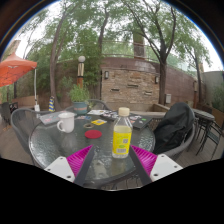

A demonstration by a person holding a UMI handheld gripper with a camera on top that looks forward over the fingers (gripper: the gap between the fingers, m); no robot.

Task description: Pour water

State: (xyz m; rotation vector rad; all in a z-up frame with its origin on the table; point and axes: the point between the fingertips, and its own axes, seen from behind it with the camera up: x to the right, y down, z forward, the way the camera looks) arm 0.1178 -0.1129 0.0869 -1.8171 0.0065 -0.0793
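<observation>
1. Gripper (113,160) jaws spread wide, grasping nothing; pink pads (80,157) visible on both sides.
2. Bottle (122,135) with yellow liquid and pale cap stands upright on the round glass surface (55,150), between the jaws, gaps on both sides.
3. White mug (66,122) left of the bottle, well apart from it.
4. Black bag (176,126) on a chair at right.
5. Brick wall (130,85) and trees beyond.

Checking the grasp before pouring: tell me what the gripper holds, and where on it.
Nothing. The gripper is open; the bottle stands on the table between its fingers, gaps either side.
</observation>
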